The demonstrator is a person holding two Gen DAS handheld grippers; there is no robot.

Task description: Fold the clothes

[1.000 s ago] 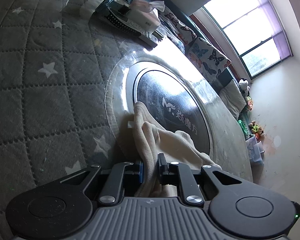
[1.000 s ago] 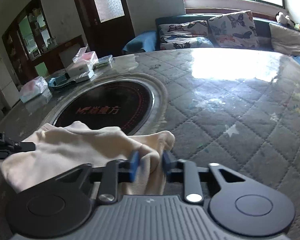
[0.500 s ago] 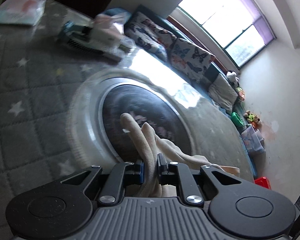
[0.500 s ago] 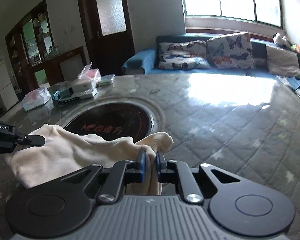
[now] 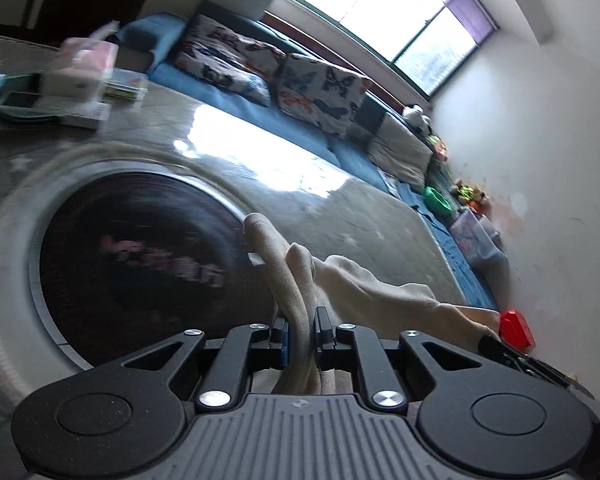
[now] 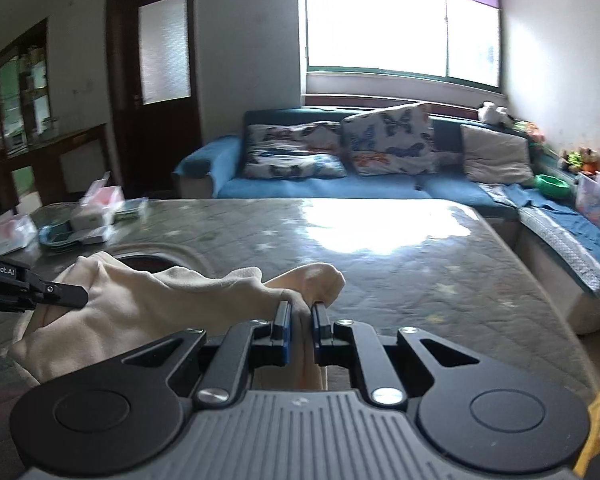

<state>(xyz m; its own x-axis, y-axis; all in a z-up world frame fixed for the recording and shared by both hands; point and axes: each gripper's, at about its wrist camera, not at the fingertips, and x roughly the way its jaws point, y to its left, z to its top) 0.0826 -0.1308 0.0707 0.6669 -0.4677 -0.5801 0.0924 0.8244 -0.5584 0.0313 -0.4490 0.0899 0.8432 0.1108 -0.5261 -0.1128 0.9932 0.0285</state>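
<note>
Open passage is offered across the right and far quilted table top, whereas the far left is obstructed by stacked boxes and a tissue pack, and the near centre is occupied by the cream garment stretched between both grippers.

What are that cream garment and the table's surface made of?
The cream garment looks like soft matte knit, cotton perhaps: it bunches in rounded folds. The table seems topped by quilted fabric under a glossy clear sheet, judging by stitched diamonds and window glare.
</note>
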